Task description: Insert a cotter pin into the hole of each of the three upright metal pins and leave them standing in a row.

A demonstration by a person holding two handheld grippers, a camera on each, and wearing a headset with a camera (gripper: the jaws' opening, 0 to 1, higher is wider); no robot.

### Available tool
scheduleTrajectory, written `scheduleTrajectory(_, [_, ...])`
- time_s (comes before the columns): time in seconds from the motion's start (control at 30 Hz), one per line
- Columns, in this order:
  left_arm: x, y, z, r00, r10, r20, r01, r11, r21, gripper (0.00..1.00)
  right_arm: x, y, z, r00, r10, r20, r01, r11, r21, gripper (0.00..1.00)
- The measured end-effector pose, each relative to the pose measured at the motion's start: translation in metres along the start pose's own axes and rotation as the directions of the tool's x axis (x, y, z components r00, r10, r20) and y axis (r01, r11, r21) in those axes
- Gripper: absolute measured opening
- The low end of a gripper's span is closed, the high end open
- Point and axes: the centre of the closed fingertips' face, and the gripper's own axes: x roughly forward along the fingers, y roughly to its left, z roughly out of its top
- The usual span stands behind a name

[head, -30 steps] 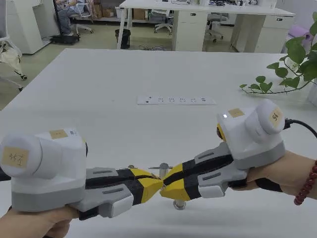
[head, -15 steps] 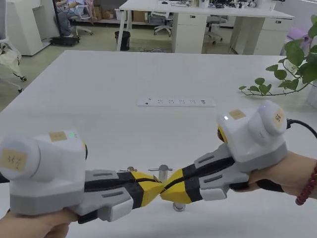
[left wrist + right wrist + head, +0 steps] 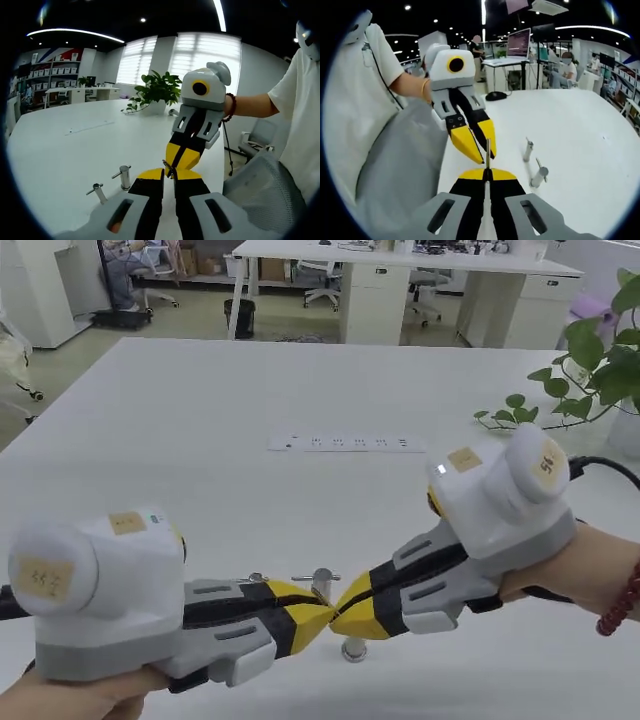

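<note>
My left gripper (image 3: 322,614) and right gripper (image 3: 338,618) meet tip to tip low over the white table (image 3: 300,390). A thin cotter pin (image 3: 487,150) rises from the shut jaws of my right gripper (image 3: 487,171) and reaches between the yellow tips of the left one (image 3: 479,150). In the left gripper view my left gripper (image 3: 170,173) looks shut on the same cotter pin (image 3: 167,167). Two upright metal pins (image 3: 125,176) (image 3: 98,191) stand side by side, each with a crosswise pin through it. A third pin's base (image 3: 352,650) shows under the tips.
A white power strip (image 3: 345,443) lies across the middle of the table. A potted plant (image 3: 590,360) stands at the right edge. Desks and chairs stand beyond the table's far end.
Both grippers stay tip to tip over the pins and have drifted slightly. The head camera has moved a little.
</note>
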Motion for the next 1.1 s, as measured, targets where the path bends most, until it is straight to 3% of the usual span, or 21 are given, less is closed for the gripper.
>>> scheduleTrajectory(0.2, [0.006, 0.002, -0.006, 0.9999, 0.015, 0.0, -0.015, 1.0, 0.009, 0.19, -0.008, -0.007, -0.011, 0.9978, -0.024, -0.061, 0.029, 0.997, 0.078, 0.03])
scheduleTrajectory(0.4, [0.012, 0.005, -0.017, 0.9987, 0.042, -0.03, -0.04, 0.998, 0.049, 0.25, -0.012, -0.005, -0.02, 0.9934, -0.028, -0.112, 0.039, 0.994, 0.103, 0.03])
scheduleTrajectory(0.67, [0.022, 0.014, -0.028, 0.9953, 0.085, -0.046, -0.082, 0.994, 0.078, 0.28, -0.02, -0.011, -0.044, 0.9745, -0.04, -0.221, 0.071, 0.988, 0.137, 0.03])
scheduleTrajectory(0.77, [0.028, 0.019, -0.031, 0.9924, 0.108, -0.059, -0.102, 0.989, 0.105, 0.28, -0.022, -0.014, -0.052, 0.9671, -0.04, -0.251, 0.079, 0.986, 0.149, 0.03])
scheduleTrajectory(1.1, [0.046, 0.029, -0.045, 0.9839, 0.148, -0.1, -0.136, 0.984, 0.11, 0.28, -0.026, -0.022, -0.074, 0.9426, -0.035, -0.332, 0.096, 0.981, 0.17, 0.03])
